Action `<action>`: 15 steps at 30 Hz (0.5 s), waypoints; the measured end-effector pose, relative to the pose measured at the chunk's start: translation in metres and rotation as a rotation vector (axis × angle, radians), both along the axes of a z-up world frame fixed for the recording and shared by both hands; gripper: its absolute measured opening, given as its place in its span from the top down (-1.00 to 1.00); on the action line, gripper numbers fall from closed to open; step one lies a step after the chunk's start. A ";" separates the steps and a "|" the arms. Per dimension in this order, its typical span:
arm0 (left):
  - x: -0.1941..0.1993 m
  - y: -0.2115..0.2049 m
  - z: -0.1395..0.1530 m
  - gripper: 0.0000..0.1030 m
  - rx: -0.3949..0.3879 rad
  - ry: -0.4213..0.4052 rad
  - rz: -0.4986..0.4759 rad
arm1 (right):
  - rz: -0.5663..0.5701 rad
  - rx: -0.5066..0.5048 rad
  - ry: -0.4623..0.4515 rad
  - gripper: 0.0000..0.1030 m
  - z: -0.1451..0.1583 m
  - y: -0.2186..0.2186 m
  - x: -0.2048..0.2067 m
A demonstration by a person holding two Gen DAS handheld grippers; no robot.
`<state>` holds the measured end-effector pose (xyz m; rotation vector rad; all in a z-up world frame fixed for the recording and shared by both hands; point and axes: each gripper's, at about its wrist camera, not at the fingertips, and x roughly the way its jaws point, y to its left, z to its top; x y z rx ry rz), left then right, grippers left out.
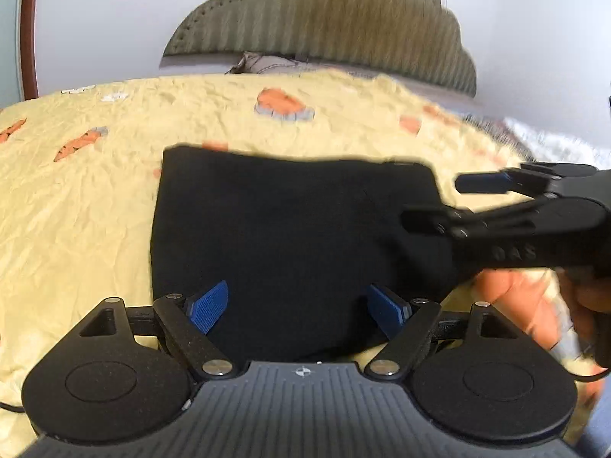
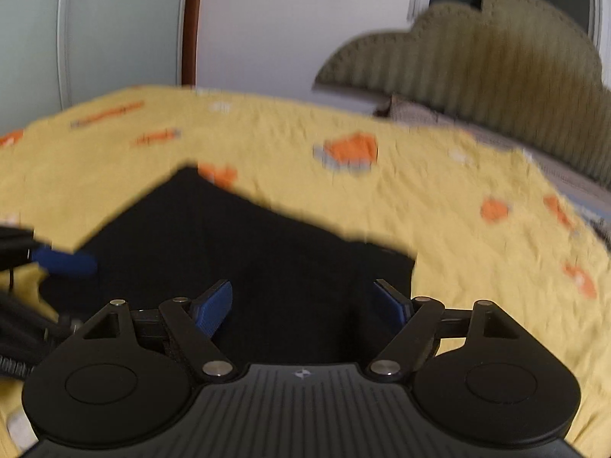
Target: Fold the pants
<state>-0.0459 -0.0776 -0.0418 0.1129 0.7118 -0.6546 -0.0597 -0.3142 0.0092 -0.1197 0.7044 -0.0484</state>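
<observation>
Black pants [image 1: 290, 229] lie folded into a flat square on the yellow bedspread [image 1: 76, 210]. My left gripper [image 1: 301, 305] hovers open over the near edge of the pants, with nothing between its blue pads. My right gripper [image 1: 431, 200] reaches in from the right over the pants' right edge, held by a hand [image 1: 534, 305]; its jaws stand apart. In the right wrist view the pants [image 2: 248, 259] fill the middle, the right gripper [image 2: 305, 305] is open above them, and the left gripper's blue fingertip [image 2: 65, 261] shows at the left edge.
The bedspread has an orange carrot print [image 1: 282, 105]. A ribbed olive headboard [image 1: 324, 26] and a pillow [image 1: 267, 65] stand at the far end. A white wall and a door frame [image 2: 191, 23] are behind the bed.
</observation>
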 end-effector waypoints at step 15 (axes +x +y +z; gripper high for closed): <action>-0.014 0.001 0.018 -0.80 0.096 -0.030 0.149 | -0.249 -0.027 -0.048 -0.79 -0.021 -0.005 -0.025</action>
